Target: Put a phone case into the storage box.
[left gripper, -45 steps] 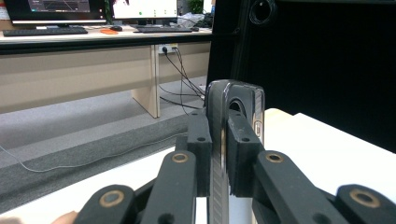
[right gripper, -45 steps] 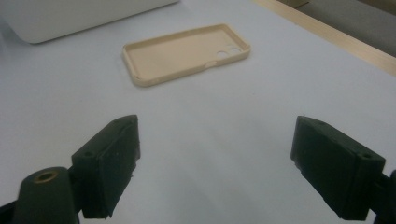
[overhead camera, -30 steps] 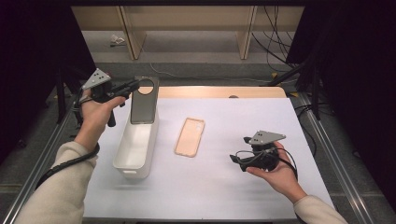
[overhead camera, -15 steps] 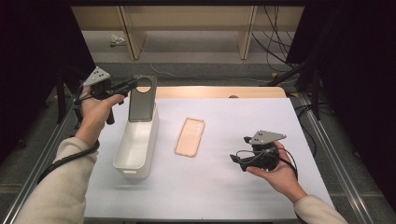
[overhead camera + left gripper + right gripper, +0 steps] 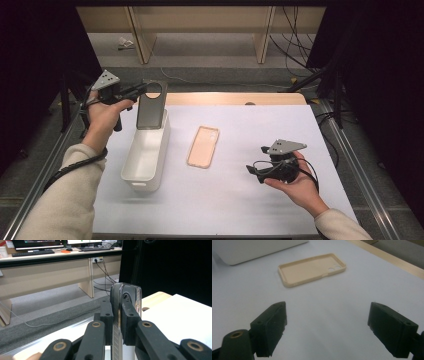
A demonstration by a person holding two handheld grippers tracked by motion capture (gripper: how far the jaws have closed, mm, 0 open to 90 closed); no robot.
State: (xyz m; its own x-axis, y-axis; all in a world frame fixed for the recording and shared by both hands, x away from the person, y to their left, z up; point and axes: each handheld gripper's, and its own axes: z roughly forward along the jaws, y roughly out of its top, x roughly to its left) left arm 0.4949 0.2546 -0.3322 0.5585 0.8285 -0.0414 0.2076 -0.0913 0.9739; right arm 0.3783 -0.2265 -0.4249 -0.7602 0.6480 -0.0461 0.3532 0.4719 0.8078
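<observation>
Right gripper (image 5: 327, 325) spread wide over bare white tabletop (image 5: 250, 200), nothing between the jaws. Just beyond them, beige phone case (image 5: 312, 268) lying flat, untouched, yet to be picked up. Farther off, left gripper (image 5: 117, 322) clamped on dark phone case (image 5: 126, 296), held upright above the white bin's (image 5: 145, 155) far end; drop-in looks near.

The dark phone case (image 5: 151, 105) is smoky grey and glossy, with a large round camera hole near its top. It hangs upright in the upper left of the high view, top end up, its lower end over the far end of the white bin (image 5: 146, 155). In the left gripper view it (image 5: 126, 297) stands edge-on, clamped near its top.
</observation>
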